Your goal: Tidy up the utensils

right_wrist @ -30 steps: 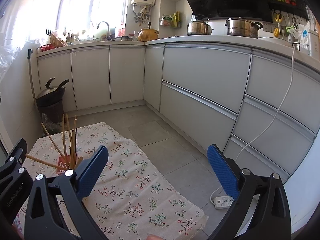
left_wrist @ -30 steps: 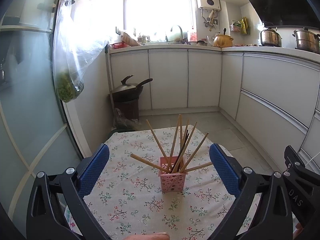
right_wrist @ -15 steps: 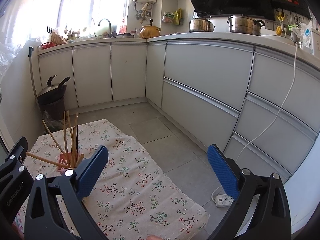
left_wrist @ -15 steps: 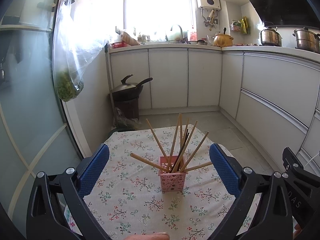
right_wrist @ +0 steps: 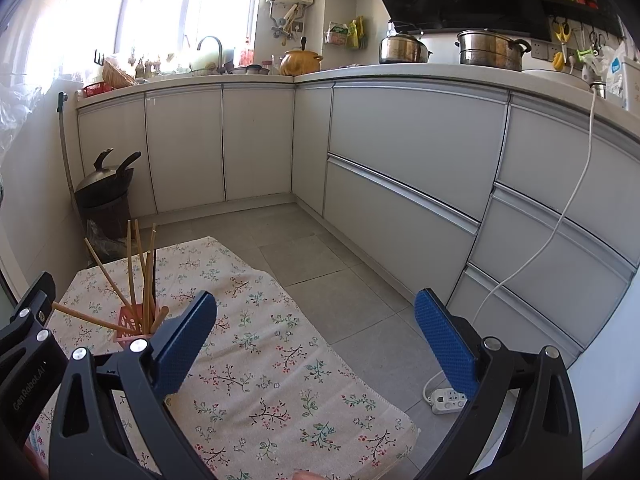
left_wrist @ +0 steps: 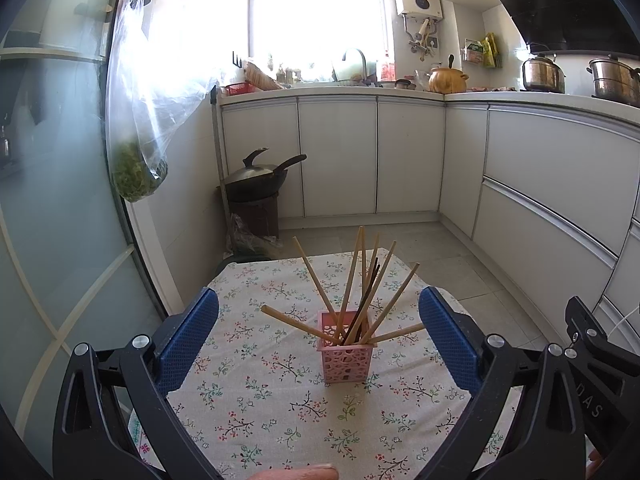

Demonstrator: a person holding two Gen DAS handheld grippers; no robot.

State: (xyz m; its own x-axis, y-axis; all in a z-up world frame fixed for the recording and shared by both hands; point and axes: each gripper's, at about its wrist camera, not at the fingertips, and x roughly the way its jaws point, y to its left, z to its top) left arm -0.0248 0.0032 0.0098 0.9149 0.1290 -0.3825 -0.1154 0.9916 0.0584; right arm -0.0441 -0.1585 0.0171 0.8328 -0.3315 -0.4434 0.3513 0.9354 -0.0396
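A pink perforated holder (left_wrist: pixel 346 347) stands on a floral tablecloth (left_wrist: pixel 280 408) and holds several wooden chopsticks (left_wrist: pixel 352 280) that fan outward, plus a dark one. My left gripper (left_wrist: pixel 319 334) is open and empty, its blue pads on either side of the holder and nearer the camera. In the right wrist view the holder (right_wrist: pixel 130 326) and the chopsticks (right_wrist: pixel 138 272) are at the far left. My right gripper (right_wrist: pixel 316 344) is open and empty, to the right of the holder over the cloth's right edge.
White kitchen cabinets (right_wrist: pixel 400 168) line the back and right. A black wok (left_wrist: pixel 256 178) sits on a stand by the wall. A plastic bag of greens (left_wrist: pixel 138 160) hangs at the left. A power strip (right_wrist: pixel 448 396) lies on the tiled floor.
The right wrist view has shifted slightly, with the holder a little lower and nearer. The left gripper has barely moved. Both grippers stay open.
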